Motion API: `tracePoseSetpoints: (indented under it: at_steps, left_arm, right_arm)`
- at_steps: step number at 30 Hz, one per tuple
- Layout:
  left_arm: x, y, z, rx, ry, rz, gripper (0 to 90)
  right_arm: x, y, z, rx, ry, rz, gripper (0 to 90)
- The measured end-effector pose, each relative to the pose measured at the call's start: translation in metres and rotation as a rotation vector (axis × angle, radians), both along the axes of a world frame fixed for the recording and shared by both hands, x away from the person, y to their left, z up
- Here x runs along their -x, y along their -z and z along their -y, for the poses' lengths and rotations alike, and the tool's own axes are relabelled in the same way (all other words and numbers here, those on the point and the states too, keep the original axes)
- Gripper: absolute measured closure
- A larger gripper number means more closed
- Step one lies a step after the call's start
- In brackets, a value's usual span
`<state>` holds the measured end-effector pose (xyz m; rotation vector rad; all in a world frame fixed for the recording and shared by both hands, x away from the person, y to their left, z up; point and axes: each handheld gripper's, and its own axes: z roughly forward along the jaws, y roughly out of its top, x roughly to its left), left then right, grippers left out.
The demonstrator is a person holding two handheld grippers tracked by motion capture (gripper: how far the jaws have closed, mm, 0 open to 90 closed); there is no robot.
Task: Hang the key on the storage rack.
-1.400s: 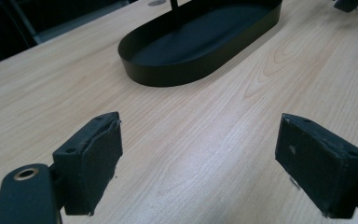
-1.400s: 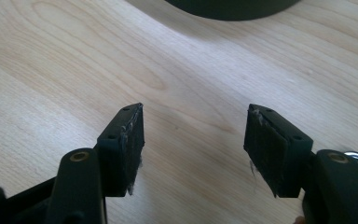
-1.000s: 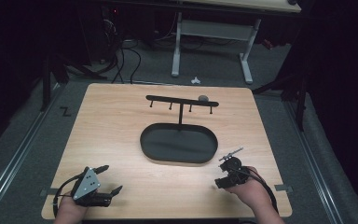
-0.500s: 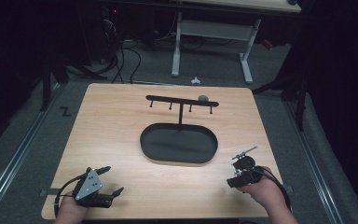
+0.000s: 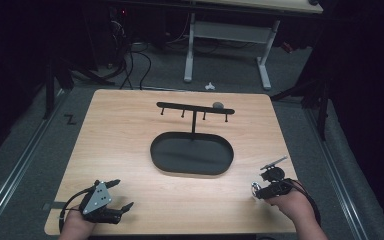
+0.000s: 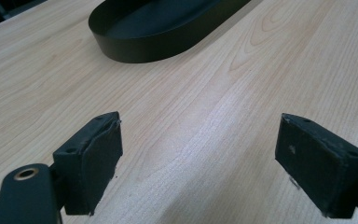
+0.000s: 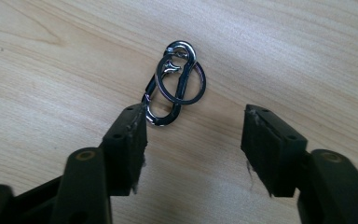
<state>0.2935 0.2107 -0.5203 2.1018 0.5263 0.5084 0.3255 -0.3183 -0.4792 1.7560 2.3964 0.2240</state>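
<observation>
A shiny silver metal carabiner clip with a round key ring looped through it (image 7: 173, 83) is lying flat on the pale wood-grain tabletop (image 5: 130, 140), at its near right corner, and in the high view it is showing as a small glint (image 5: 254, 188) just beside the right claw (image 5: 263, 190). Seen from the right gripper view, the right claw (image 7: 193, 140) is hovering just short of the clip with its two black padded jaws standing apart; they have just been closing, but nothing is sitting between them yet, and the clip's lower end is lying close to the left jaw's tip without being pressed, so this claw is released. The left claw (image 5: 117, 195) is resting near the tabletop's near left corner, well apart from the clip, and in the left gripper view the left claw (image 6: 198, 154) is standing wide and released over bare wood. A black oval tray with a low wall (image 5: 192, 152) is sitting in the middle of the tabletop, with a thin black T-shaped hook rack (image 5: 195, 109) rising at its far edge.
</observation>
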Motion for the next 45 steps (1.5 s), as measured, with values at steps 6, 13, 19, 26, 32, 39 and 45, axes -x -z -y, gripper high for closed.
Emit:
tracePoseSetpoints:
  at_steps: [6, 13, 19, 26, 32, 39, 45]
  left_arm:
    - [0.000, 0.001, 0.001, -0.007, 0.006, -0.003, 15.3]
    - [0.000, 0.001, 0.001, -0.010, 0.010, -0.005, 15.3]
    - [0.001, 0.001, 0.001, -0.016, 0.016, -0.006, 15.3]
    - [0.001, 0.002, 0.002, -0.020, 0.021, -0.011, 15.3]
    - [0.001, 0.003, 0.004, -0.029, 0.026, -0.015, 15.3]
    - [0.001, 0.003, 0.004, -0.033, 0.031, -0.017, 15.3]
    - [0.001, 0.003, 0.004, -0.033, 0.032, -0.018, 15.3]
  right_arm:
    - [-0.003, 0.004, -0.002, -0.007, -0.009, 0.004, 42.5]
    - [-0.011, 0.008, -0.007, -0.008, -0.010, 0.006, 44.5]
    - [-0.011, 0.008, -0.011, -0.009, -0.026, -0.002, 66.3]
    - [-0.010, 0.004, -0.011, -0.018, -0.026, 0.004, 73.5]
    - [-0.011, 0.006, -0.014, -0.033, -0.036, 0.022, 72.8]
    - [-0.014, 0.002, -0.016, -0.008, -0.032, 0.052, 62.1]
    - [-0.018, 0.000, -0.019, 0.016, -0.043, 0.082, 55.9]
